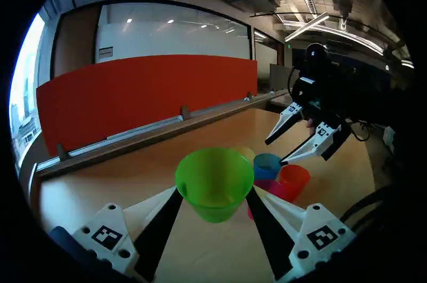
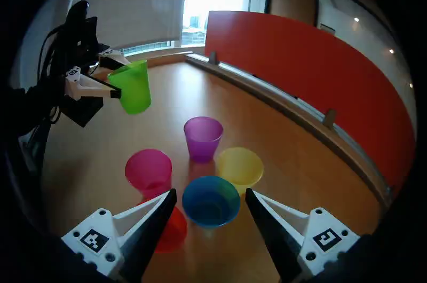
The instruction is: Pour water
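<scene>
Left gripper [image 1: 213,197] clamped on translucent green plastic cup [image 1: 214,181], raised off wooden table [image 2: 277,139], near upright, likely to keep contents in; water not discernible. Right gripper [image 2: 209,195] wide open, empty, over blue plastic cup [image 2: 211,205], probably pour target.

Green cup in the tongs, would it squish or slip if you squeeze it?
The green translucent plastic cup looks thin-walled, so it would probably flex a little, not crack. Its smooth, tapered sides could let it slip in the left tongs. I see no water inside, so it is likely very light.
</scene>
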`<action>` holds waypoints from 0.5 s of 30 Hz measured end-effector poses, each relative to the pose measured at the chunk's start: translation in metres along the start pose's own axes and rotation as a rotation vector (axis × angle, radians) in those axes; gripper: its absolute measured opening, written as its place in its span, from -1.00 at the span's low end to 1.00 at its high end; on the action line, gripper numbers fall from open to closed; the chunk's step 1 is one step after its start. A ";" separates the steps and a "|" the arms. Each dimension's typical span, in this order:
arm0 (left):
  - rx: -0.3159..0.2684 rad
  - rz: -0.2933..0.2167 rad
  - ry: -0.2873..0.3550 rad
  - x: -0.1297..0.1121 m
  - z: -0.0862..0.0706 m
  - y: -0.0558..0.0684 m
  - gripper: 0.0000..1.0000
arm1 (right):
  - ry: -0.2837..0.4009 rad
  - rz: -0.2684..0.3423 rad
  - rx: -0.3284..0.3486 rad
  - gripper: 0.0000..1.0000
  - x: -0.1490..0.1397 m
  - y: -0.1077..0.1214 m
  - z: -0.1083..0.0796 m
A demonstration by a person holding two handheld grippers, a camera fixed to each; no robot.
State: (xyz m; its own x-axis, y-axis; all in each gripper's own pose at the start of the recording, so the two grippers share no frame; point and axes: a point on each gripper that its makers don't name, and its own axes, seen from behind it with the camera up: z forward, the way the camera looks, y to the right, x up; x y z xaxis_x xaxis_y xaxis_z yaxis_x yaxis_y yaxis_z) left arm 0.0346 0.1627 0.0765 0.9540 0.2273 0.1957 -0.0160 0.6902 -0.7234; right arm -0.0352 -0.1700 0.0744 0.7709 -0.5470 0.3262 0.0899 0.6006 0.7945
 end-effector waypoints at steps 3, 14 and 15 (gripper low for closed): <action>0.004 -0.003 0.023 0.005 -0.002 -0.001 0.66 | -0.003 0.002 0.003 1.00 0.000 0.000 0.002; 0.023 -0.008 0.095 0.023 -0.009 -0.006 0.66 | -0.022 0.000 0.017 1.00 -0.001 -0.004 0.007; 0.024 -0.008 0.102 0.024 -0.010 -0.006 0.67 | -0.024 -0.001 0.018 1.00 -0.001 -0.004 0.008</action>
State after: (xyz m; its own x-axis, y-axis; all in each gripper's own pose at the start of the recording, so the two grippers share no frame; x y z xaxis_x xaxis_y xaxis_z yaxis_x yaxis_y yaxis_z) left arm 0.0609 0.1574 0.0792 0.9796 0.1514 0.1325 -0.0140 0.7085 -0.7056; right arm -0.0415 -0.1765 0.0748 0.7554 -0.5616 0.3375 0.0791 0.5895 0.8039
